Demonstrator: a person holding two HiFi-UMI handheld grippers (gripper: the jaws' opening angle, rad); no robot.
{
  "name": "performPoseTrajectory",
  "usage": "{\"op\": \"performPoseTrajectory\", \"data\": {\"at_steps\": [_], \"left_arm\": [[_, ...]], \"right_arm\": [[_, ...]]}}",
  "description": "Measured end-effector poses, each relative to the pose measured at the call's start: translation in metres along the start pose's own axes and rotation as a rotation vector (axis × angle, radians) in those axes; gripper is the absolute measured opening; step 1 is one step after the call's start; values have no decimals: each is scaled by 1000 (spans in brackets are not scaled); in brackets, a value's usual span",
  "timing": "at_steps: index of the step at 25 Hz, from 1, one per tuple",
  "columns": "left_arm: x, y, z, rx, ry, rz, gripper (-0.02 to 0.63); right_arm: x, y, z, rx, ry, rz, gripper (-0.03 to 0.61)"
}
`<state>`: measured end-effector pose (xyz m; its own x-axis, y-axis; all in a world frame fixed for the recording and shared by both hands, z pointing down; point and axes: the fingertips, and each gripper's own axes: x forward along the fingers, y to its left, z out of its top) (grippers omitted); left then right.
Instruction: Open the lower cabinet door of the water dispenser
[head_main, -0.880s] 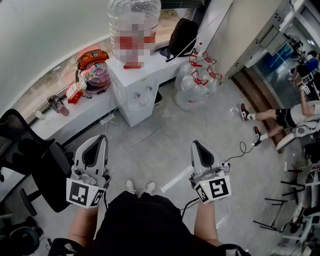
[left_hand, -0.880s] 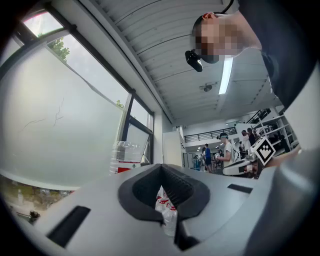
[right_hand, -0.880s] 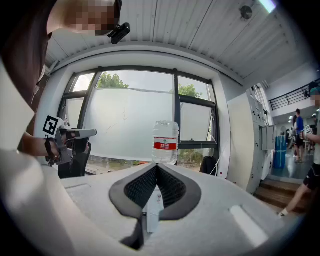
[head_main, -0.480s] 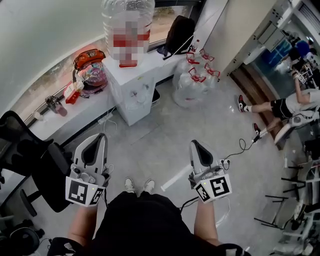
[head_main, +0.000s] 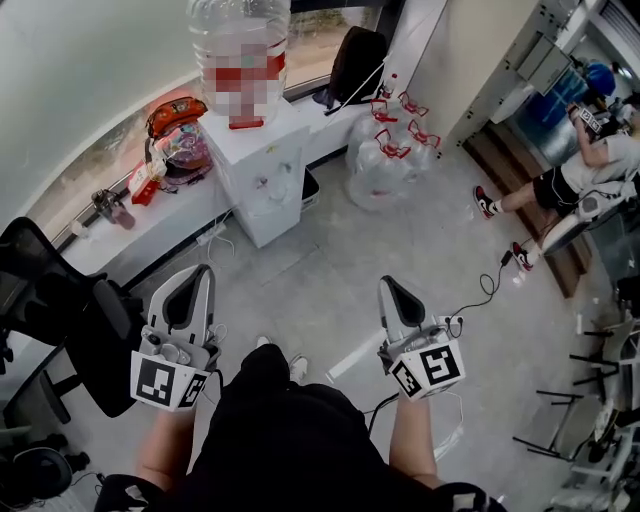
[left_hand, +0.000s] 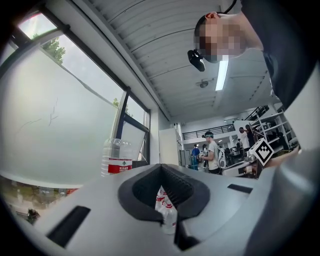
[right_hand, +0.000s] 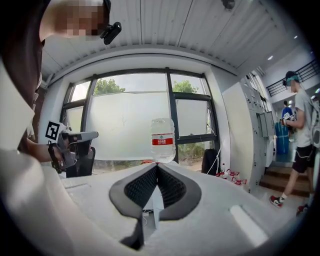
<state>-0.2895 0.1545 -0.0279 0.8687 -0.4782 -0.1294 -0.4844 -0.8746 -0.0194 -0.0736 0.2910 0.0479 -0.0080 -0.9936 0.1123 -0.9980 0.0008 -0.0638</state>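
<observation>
Water dispenser (head_main: 262, 165) upper centre of frame, its lower cabinet door (head_main: 270, 218) looking closed, well ahead of left gripper (head_main: 202, 274) and right gripper (head_main: 386, 284), both clenched on nothing: approach step, next reach the door's edge.

The dispenser (head_main: 262, 190) is white; its clear bottle (right_hand: 163, 140) carries a red-and-white label. The left gripper (head_main: 200, 272) and right gripper (head_main: 388, 283) are pale grey, with black ribbed pads (right_hand: 140, 189) and black-and-white patterned cubes (head_main: 165, 382). The chair (head_main: 50, 290) is black, the floor (head_main: 330, 270) grey.
</observation>
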Motion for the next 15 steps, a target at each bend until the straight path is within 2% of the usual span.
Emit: {"op": "performPoseTrajectory", "data": {"at_steps": [10,15], "left_arm": [[34,2,-29,-32,20,7,8],[72,15,-39,-48,23,10,8]], "right_arm": [[25,-11,-19,-13,60,69,5],[50,-40,-21,-13,93,82,5]]}}
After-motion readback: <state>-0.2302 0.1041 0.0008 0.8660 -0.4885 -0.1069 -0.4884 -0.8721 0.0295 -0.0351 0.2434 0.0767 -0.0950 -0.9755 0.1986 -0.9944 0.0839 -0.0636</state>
